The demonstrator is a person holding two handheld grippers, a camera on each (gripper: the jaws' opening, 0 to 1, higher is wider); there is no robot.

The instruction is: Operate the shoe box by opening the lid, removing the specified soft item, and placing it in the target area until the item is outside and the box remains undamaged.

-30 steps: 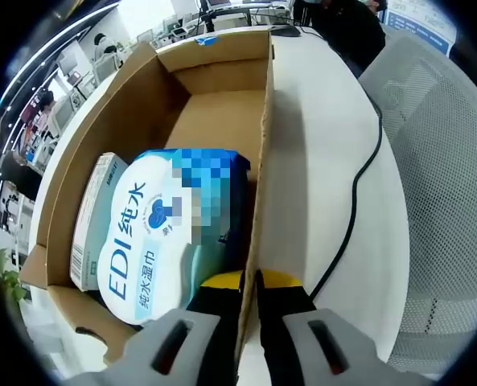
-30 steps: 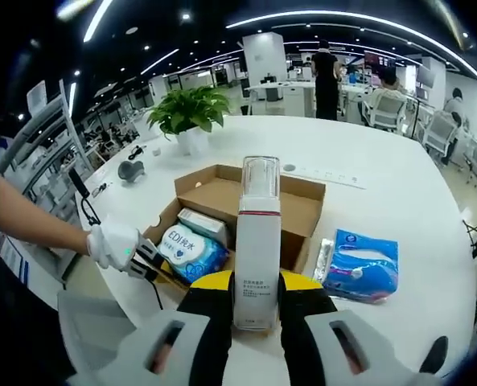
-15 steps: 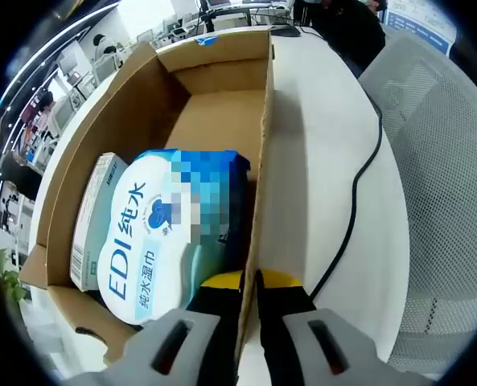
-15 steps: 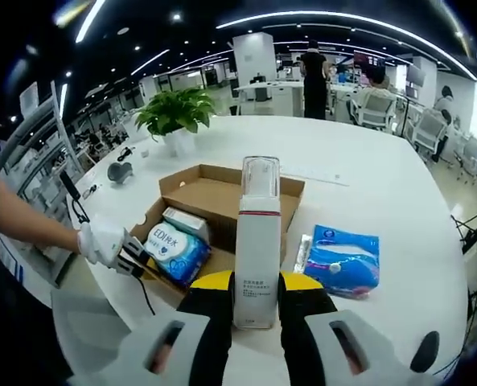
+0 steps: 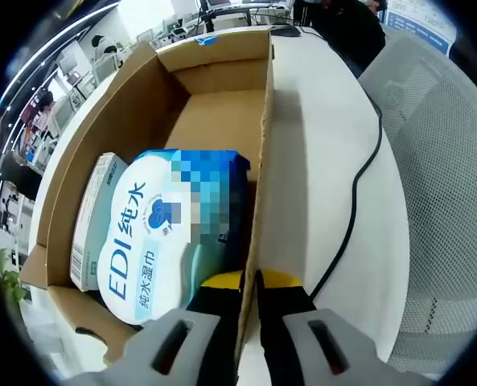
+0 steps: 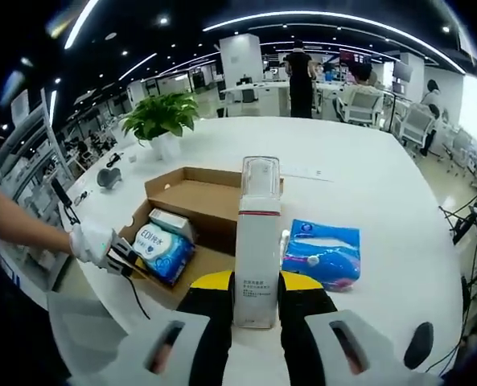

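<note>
Right gripper [image 6: 257, 301] clamped on an upright white pump bottle [image 6: 257, 241]. Left gripper [image 5: 250, 293] pinches the near side wall of the open shoe box [image 5: 264, 121]. Inside lies the wet-wipes pack [image 5: 162, 233] beside a small carton [image 5: 89, 217] — a blue tissue pack [image 6: 322, 253] rests on the white table [image 6: 359, 185], just beside the box.

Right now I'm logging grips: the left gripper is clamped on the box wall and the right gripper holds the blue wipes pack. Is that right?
Not quite. The left gripper is clamped on the box wall, but the right gripper holds a white pump bottle, as the right gripper view shows. The blue wipes pack lies in the box.
</note>
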